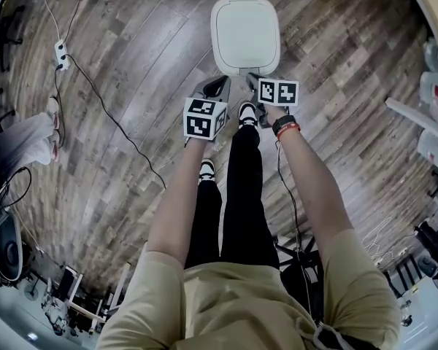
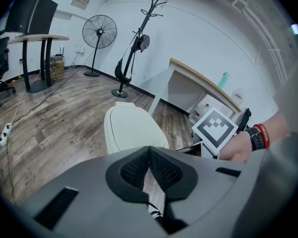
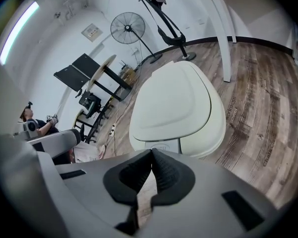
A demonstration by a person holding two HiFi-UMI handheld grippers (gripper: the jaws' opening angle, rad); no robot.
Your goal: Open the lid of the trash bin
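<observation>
Trash bin: white, standing on the wooden floor just ahead of the person's shoes, its lid lying flat and closed.
Right gripper: hovering near the bin's front edge, jaws clenching together on nothing.
Left gripper: hovering alongside, jaws likewise clenching, empty.

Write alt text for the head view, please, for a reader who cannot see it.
Seen from above, a person stands on a wood floor facing a white bin with its lid down. The left claw and right claw, both shut and empty, are held by the bin's near edge.
</observation>
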